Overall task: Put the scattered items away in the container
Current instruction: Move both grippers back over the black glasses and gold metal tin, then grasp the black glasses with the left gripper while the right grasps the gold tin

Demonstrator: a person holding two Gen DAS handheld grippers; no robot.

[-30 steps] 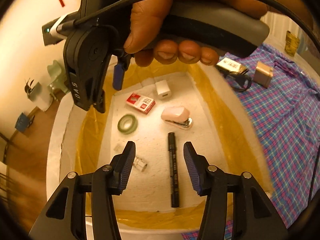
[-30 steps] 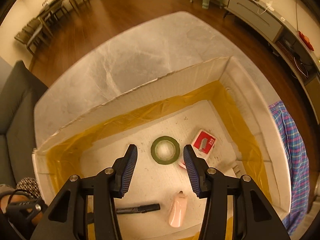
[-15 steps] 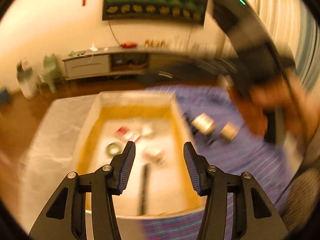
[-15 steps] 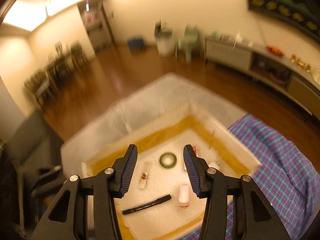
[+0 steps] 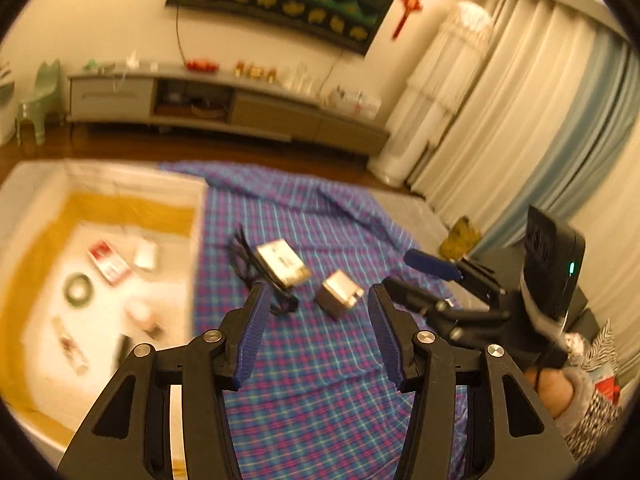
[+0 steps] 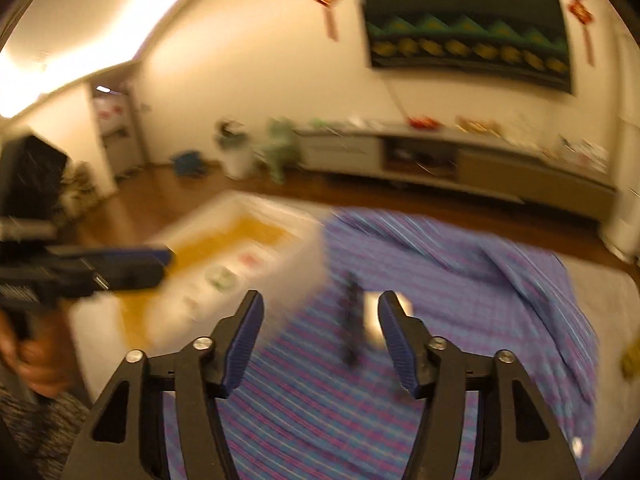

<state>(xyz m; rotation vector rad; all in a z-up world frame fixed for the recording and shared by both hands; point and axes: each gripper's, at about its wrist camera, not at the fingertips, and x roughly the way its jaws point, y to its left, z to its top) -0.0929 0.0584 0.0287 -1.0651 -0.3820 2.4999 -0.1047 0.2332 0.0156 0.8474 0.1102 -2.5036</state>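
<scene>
Left wrist view: the left gripper (image 5: 314, 334) is hanging over the plaid cloth (image 5: 320, 368), its jaws spread apart with nothing between them. Just beyond its tips a small grey box (image 5: 339, 294) and a flat pack (image 5: 282, 263) with a black cable (image 5: 244, 258) are lying on the cloth. The container (image 5: 198, 216) is sitting to the left, holding a tape ring (image 5: 79, 289), a red box (image 5: 109, 261) and other blurred items. The right gripper (image 5: 436, 276) is reaching in from the right; I cannot tell its jaw gap here.

Right wrist view: the right gripper (image 6: 320, 338) is hovering over the cloth (image 6: 460, 280), jaws wide and holding nothing. A blurred dark cable (image 6: 351, 320) and pale box (image 6: 372, 320) are lying ahead between its fingers; the container (image 6: 304, 256) is standing to the left.

Warm yellow indoor light, ceiling glare upper left, heavy motion blur, fisheye-bowed dark edges.
</scene>
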